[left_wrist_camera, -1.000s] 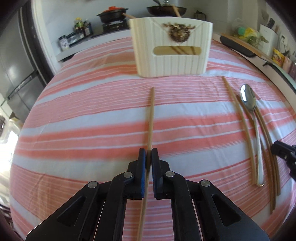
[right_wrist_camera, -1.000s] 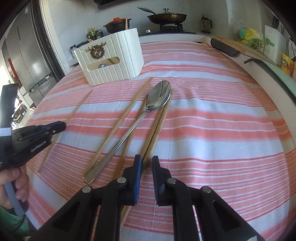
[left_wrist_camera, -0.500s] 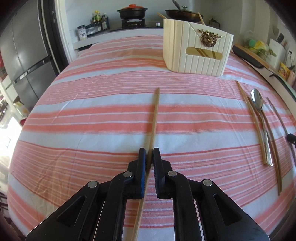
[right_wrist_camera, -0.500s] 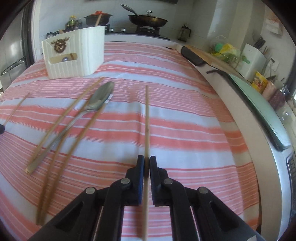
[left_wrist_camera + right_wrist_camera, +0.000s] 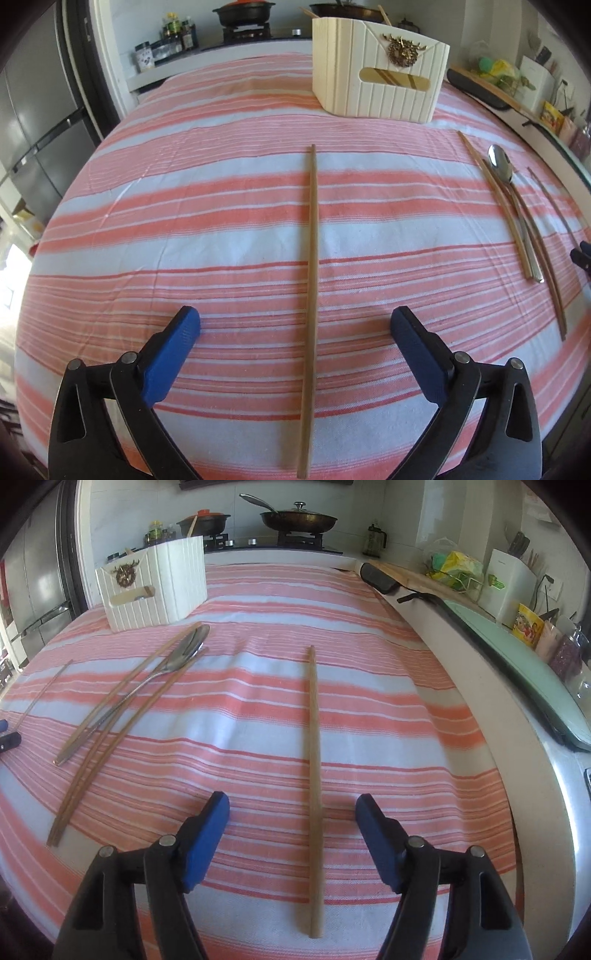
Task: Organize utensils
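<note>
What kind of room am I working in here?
A home kitchen, most likely: a pan and pot sit on a stove behind the cloth-covered table, and a fridge stands to the left.

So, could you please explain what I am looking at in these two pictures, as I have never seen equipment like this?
These are two hand-held grippers, each with a fisheye camera looking forward along its two blue-padded fingers. One picture comes from the left gripper, the other from the right gripper.

Both look down at a table under a striped cloth. Each gripper's jaws are opening around a single wooden chopstick, the left chopstick and the right chopstick, which lie flat on the cloth, touched by neither pad. Nothing is held.

Between them lie a metal spoon and more chopsticks. Behind stands a white ribbed holder, already containing some chopsticks.
</note>
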Tool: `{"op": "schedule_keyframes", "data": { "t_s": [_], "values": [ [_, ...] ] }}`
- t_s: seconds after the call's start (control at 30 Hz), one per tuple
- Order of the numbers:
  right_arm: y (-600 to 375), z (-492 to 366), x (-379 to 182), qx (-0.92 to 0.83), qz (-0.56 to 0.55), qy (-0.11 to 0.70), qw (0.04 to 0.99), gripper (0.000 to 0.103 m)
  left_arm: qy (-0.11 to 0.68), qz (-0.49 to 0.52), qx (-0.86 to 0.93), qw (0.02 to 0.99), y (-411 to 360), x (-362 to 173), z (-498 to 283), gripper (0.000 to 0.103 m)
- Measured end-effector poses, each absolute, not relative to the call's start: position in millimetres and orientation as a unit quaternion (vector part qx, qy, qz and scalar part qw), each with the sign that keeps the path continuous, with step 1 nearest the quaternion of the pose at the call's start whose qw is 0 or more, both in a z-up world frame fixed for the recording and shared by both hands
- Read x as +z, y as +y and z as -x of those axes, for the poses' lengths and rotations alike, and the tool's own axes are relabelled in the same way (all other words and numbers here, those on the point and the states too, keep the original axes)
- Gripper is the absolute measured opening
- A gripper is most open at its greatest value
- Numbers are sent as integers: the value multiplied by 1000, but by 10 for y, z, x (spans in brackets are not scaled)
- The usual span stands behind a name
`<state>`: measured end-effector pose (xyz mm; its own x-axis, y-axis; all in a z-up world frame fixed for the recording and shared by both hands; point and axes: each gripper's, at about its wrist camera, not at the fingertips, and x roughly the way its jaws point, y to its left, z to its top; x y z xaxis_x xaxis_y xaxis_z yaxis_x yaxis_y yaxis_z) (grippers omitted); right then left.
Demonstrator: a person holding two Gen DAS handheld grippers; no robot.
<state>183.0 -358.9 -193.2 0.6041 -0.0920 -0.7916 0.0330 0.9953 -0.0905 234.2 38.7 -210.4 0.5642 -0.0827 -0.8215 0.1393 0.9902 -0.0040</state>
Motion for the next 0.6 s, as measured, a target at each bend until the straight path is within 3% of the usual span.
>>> {"op": "schedule_keyframes", "data": {
  "t_s": [0.1, 0.37, 0.6],
  "values": [
    [-3622, -1825, -1950, -30, 23, 433, 900, 80, 462, -35, -66, 884, 385, -2109, -2344, 103],
    [-3635, -1833, -1945, -25, 21, 442, 896, 81, 462, -34, -67, 884, 405, -2107, -2326, 103],
    [-3680, -2012, -1866, 3, 42, 512, 858, 79, 511, -43, -106, 852, 446, -2021, -2487, 102]
  ]
}}
